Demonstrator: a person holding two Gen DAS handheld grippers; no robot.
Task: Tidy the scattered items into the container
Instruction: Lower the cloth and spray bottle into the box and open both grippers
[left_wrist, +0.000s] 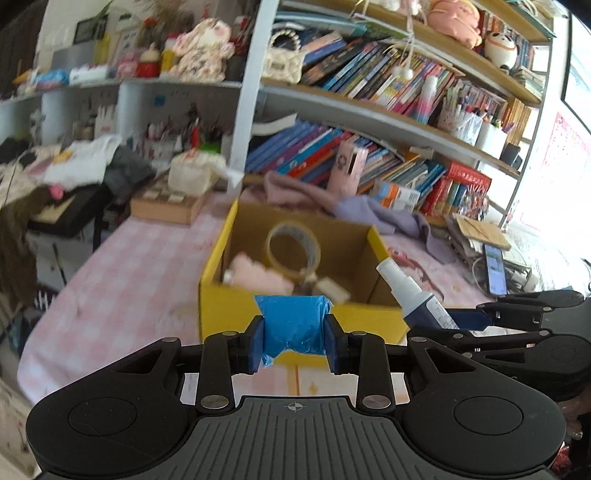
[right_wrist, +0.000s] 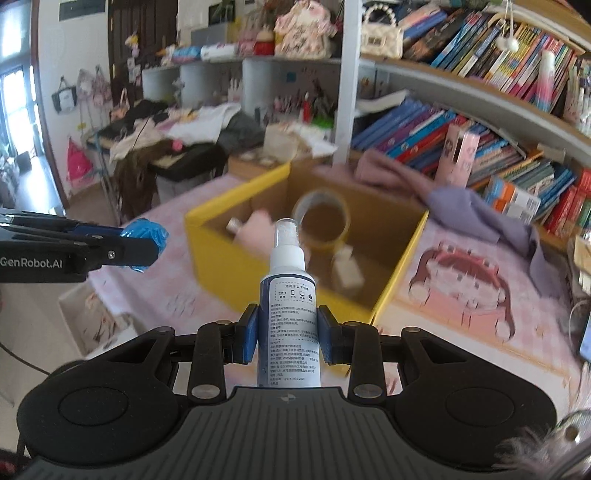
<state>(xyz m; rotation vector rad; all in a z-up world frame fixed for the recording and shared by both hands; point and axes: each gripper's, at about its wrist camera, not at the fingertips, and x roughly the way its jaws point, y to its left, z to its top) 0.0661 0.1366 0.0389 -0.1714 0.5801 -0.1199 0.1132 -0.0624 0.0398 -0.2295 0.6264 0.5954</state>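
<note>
- The left gripper (left_wrist: 294, 341) is closed on a crumpled blue plastic packet (left_wrist: 293, 325), its blue pads pressed against both sides of it; seen from the right wrist, the packet (right_wrist: 146, 240) sticks out past the fingertips, held above the pink checked tablecloth (left_wrist: 122, 280) near the box's left side.
- The right gripper (right_wrist: 287, 334) clamps a white spray bottle (right_wrist: 290, 295) with a dark blue printed label around its body, nozzle pointing forward toward the box. From the left wrist, the same bottle (left_wrist: 413, 295) hangs over the box's near right corner.
- The yellow cardboard box (left_wrist: 236, 306) stands open on the table, just ahead of both grippers, brown inside.
- Inside it lie a roll of clear tape (left_wrist: 293, 247) standing on edge, a fluffy pink item (left_wrist: 258, 275) at the left, and a small pale block (right_wrist: 347, 273); the blur hides finer detail.
- Behind the box, a pink cloth (right_wrist: 384, 170) and a lilac cloth (right_wrist: 476, 210) lie crumpled against the bookshelf (left_wrist: 388, 110); a pink upright carton (right_wrist: 460, 155) stands among the books.
- To the right of the box is a cartoon-face print (right_wrist: 461, 284) on the tablecloth; a phone (left_wrist: 495, 269) rests farther right.
- A wooden tray (left_wrist: 166, 206) sits at the far left of the table.
</note>
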